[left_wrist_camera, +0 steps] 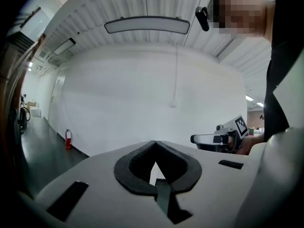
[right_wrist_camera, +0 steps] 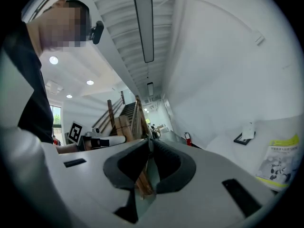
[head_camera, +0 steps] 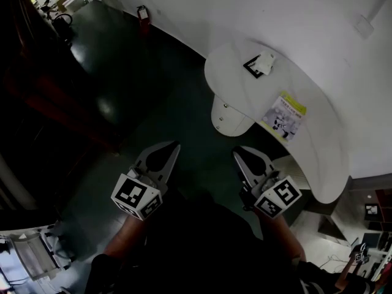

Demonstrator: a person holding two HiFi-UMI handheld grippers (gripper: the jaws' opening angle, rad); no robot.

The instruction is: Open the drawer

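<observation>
A white rounded drawer unit [head_camera: 228, 119] with small round knobs sits under the edge of the curved white desk [head_camera: 318, 158], and it looks closed. My left gripper [head_camera: 174, 146] and right gripper [head_camera: 236, 153] are held side by side over the dark floor, short of the drawer unit and touching nothing. Both point towards the white wall. In the left gripper view the left gripper [left_wrist_camera: 154, 144] has its jaws together with nothing between them. The right gripper [right_wrist_camera: 149, 141] looks the same in its own view. Each gripper view shows the other gripper: the right gripper [left_wrist_camera: 214, 139] and the left gripper [right_wrist_camera: 102, 140].
On the desk lie a yellow-green booklet [head_camera: 285, 116] and a black-framed marker card with a white scrap [head_camera: 260, 65]. A red fire extinguisher [head_camera: 143, 12] stands by the wall. A wooden staircase [right_wrist_camera: 126, 113] rises beyond. Dark furniture fills the head view's left side.
</observation>
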